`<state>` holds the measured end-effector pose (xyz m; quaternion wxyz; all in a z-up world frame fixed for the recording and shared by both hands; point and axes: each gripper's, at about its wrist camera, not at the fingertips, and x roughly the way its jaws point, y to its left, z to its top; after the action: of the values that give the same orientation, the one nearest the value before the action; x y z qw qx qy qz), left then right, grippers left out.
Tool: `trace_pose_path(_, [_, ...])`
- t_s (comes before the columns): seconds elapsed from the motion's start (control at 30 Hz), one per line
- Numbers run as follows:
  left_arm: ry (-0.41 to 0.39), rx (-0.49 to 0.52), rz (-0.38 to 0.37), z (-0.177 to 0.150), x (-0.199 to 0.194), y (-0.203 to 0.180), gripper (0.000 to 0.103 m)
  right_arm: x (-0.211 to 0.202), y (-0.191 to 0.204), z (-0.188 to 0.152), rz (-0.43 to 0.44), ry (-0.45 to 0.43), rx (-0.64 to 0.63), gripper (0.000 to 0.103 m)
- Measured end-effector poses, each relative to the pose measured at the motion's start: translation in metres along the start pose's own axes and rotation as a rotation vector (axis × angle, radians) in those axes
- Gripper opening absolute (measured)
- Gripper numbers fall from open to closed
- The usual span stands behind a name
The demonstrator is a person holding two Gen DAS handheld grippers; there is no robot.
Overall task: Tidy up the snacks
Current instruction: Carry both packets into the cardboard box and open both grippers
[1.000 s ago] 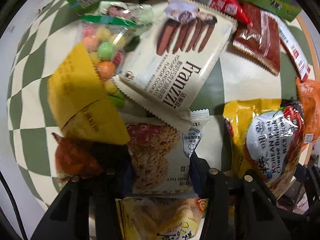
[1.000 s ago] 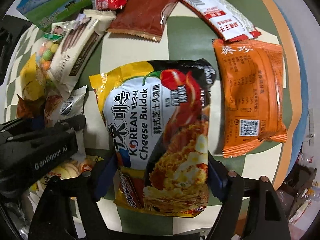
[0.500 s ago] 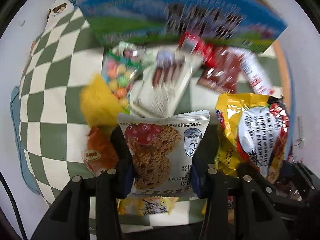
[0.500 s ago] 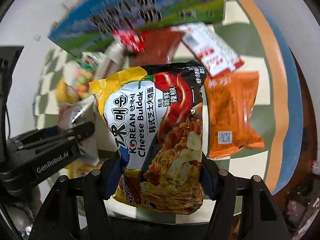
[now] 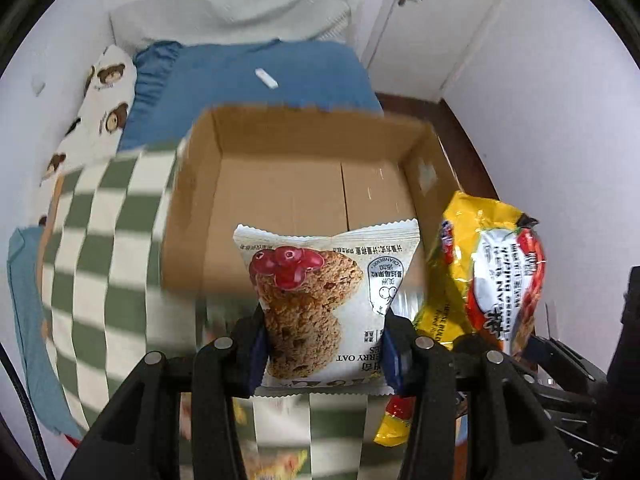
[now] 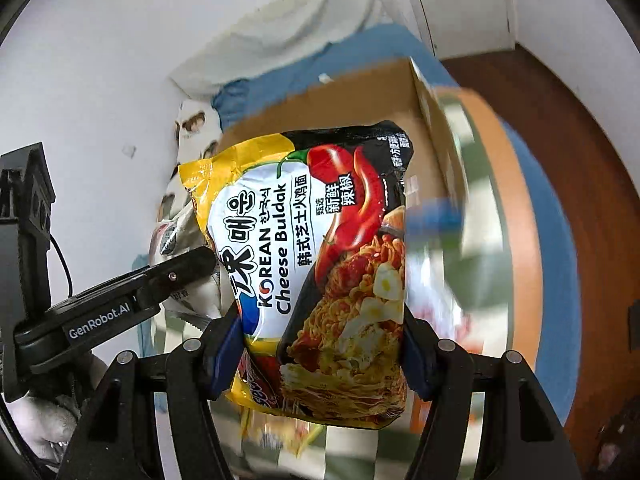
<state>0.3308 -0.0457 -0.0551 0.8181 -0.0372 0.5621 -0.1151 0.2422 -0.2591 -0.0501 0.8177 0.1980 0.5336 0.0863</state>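
Oat cookie packet (image 5: 320,304) sits pinched between the narrowly set pads of the left gripper (image 5: 323,354), held above the open cardboard box (image 5: 280,184). Beside it, the right gripper (image 6: 322,354) clamps the wider noodle packet (image 6: 316,264), with the checkered cloth (image 5: 100,260) beneath.

a bedroom in a home

a rumpled blue cotton bedsheet (image 5: 256,80), a white bear-print pillow (image 5: 96,108), a green-and-cream checked blanket (image 5: 108,248), white walls and dark brown wooden floorboards (image 6: 560,128).

White walls (image 5: 552,128), blue bedding (image 5: 256,80), brown wood floor (image 6: 568,120)
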Motion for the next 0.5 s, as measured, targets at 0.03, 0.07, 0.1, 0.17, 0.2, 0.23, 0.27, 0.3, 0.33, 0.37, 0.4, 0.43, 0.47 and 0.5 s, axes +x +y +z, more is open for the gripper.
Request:
trace_pose_path(0.03, [0.0, -0.005, 0.011, 0.016, 0.006, 0.002, 0.043, 0.003, 0.002, 0.017, -0.008, -0.013, -0.011, 0.069])
trace_pose_path(0.07, [0.009, -0.014, 0.022, 0.035, 0.018, 0.004, 0.043, 0.008, 0.002, 0.037, -0.027, -0.016, -0.026, 0.069])
trace_pose_path(0.1, [0.02, -0.025, 0.031, 0.049, 0.026, 0.006, 0.043, 0.015, 0.001, 0.054, -0.037, -0.015, -0.028, 0.069])
trace_pose_path(0.17, [0.055, -0.033, 0.054, 0.074, 0.05, 0.012, 0.043, 0.037, -0.003, 0.089, -0.055, 0.015, -0.032, 0.069])
trace_pose_path(0.2, [0.08, -0.049, 0.063, 0.086, 0.068, 0.019, 0.043, 0.045, -0.005, 0.099, -0.064, 0.024, -0.029, 0.069])
trace_pose_path(0.23, [0.102, -0.06, 0.074, 0.095, 0.082, 0.025, 0.043, 0.06, -0.008, 0.115, -0.079, 0.049, -0.035, 0.069])
trace_pose_path(0.27, [0.125, -0.071, 0.076, 0.103, 0.096, 0.029, 0.043, 0.076, -0.008, 0.124, -0.095, 0.07, -0.035, 0.069])
trace_pose_path(0.3, [0.151, -0.087, 0.077, 0.109, 0.111, 0.034, 0.043, 0.096, 0.004, 0.133, -0.104, 0.086, -0.034, 0.069])
trace_pose_path(0.33, [0.17, -0.093, 0.085, 0.114, 0.122, 0.037, 0.043, 0.11, 0.0, 0.141, -0.111, 0.11, -0.034, 0.069])
trace_pose_path(0.37, [0.188, -0.095, 0.09, 0.118, 0.134, 0.039, 0.043, 0.123, -0.003, 0.147, -0.124, 0.135, -0.032, 0.069])
trace_pose_path(0.4, [0.205, -0.098, 0.095, 0.121, 0.145, 0.041, 0.043, 0.137, -0.004, 0.153, -0.137, 0.156, -0.034, 0.069])
trace_pose_path(0.43, [0.223, -0.097, 0.101, 0.122, 0.156, 0.043, 0.043, 0.145, -0.007, 0.16, -0.144, 0.173, -0.035, 0.069])
trace_pose_path(0.47, [0.242, -0.094, 0.106, 0.123, 0.165, 0.044, 0.043, 0.156, -0.01, 0.166, -0.155, 0.19, -0.036, 0.069])
trace_pose_path(0.5, [0.26, -0.097, 0.11, 0.124, 0.174, 0.046, 0.043, 0.171, -0.014, 0.167, -0.169, 0.209, -0.039, 0.069])
